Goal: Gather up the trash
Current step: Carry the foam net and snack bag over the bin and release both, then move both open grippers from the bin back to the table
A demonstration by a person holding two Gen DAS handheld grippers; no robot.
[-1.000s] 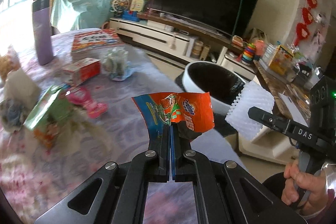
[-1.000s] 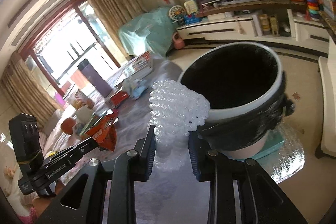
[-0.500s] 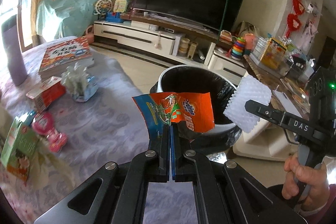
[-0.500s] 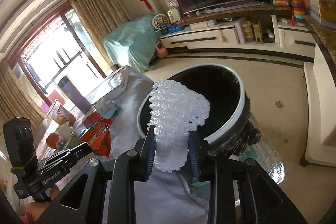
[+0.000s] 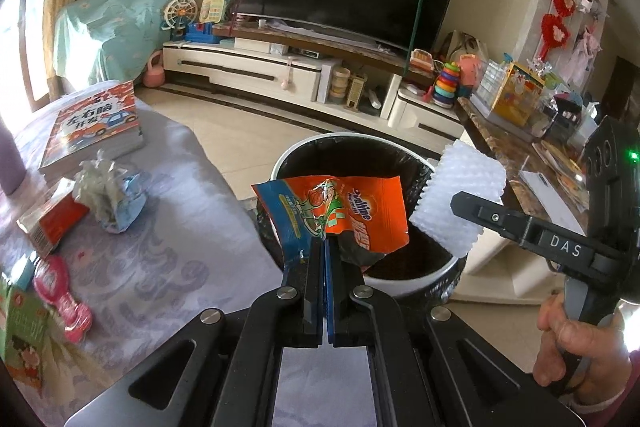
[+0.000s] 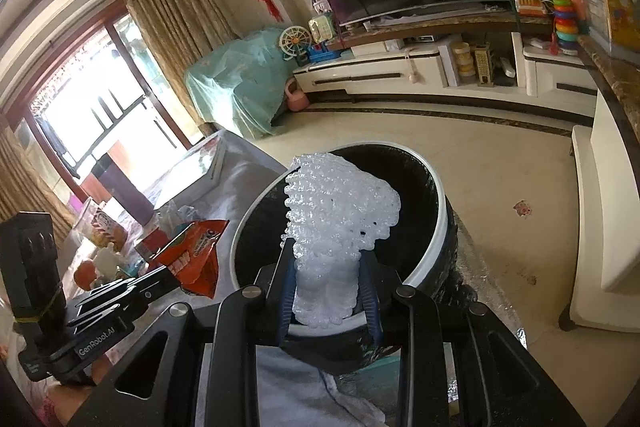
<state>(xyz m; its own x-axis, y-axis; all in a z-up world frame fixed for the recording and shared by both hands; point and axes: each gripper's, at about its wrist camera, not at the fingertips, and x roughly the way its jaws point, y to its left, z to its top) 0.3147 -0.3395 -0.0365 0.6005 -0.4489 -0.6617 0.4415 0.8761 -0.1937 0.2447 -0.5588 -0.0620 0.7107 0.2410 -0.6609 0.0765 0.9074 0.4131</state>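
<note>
Now the left gripper (image 5: 325, 247), clamped on an orange wrapper (image 5: 340, 213), and the right gripper (image 6: 326, 287), squeezing white foam netting (image 6: 340, 223), hover over the bin's rim (image 5: 416, 283); releasing comes next.

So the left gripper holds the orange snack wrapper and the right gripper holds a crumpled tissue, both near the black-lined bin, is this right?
Not quite. The right gripper holds a white foam net sleeve, not a crumpled tissue; the right wrist view shows its meshed texture between the fingers. The rest stands: the left gripper holds the orange snack wrapper, both near the black-lined bin.
</note>
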